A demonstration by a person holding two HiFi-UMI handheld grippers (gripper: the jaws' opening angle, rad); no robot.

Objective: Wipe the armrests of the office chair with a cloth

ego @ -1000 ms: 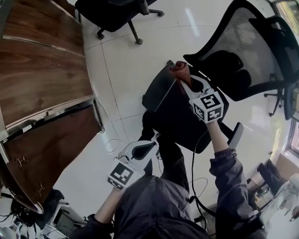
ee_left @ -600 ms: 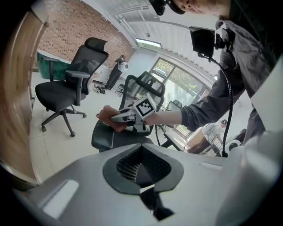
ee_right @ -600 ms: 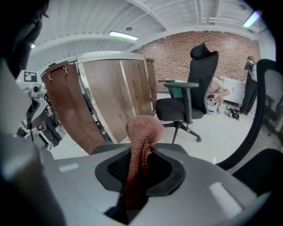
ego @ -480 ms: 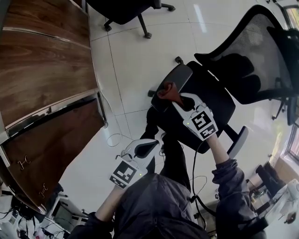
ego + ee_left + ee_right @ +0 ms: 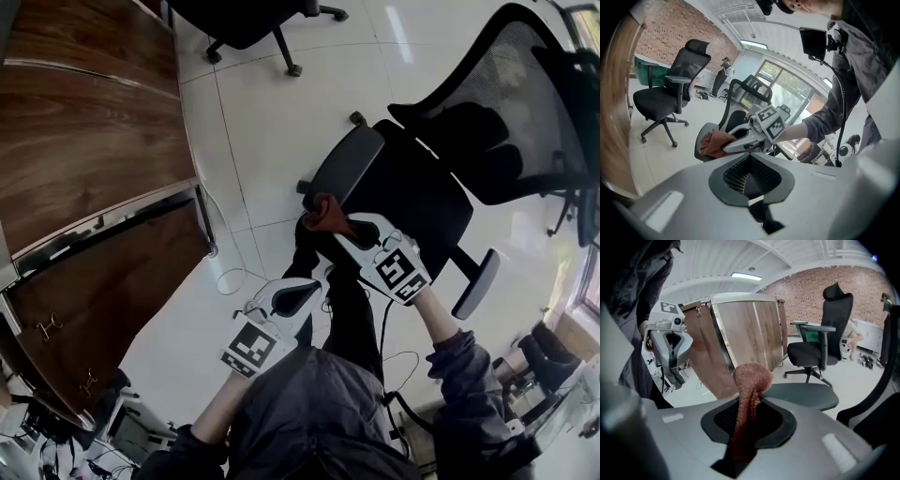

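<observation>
At the right gripper [image 5: 339,231]: jaws pinched on a reddish-brown cloth [image 5: 751,378], which is bunched into a rounded wad ahead of the tips with the rest trailing back between the jaws. I log the hold as firm.

Item, cloth position: at the near end of one armrest [image 5: 349,164] of the office chair [image 5: 412,202], the armrest on the left of the head view. I read the wad as resting on or just off the pad's end; contact I cannot confirm.

Item, left gripper [image 5: 298,298]: jaws pressed together on nothing, held low near my body, well apart from the chair.

Item, second armrest [image 5: 476,284]: on the far side of the seat, nothing on it or near it.

Item, surroundings: mesh backrest [image 5: 506,75] beyond the seat, pale tiled floor [image 5: 272,141], wooden worktop [image 5: 84,141] to the left, another office chair [image 5: 244,19] at the top edge.

Step in hand, by my judgement: wiping the first armrest, with the cloth at its near end.

Next move calls for: pressing the wad flat on the pad and drawing it along the full length towards the backrest. The grip must be kept closed throughout. Then the right gripper crosses over the seat to the second armrest.
</observation>
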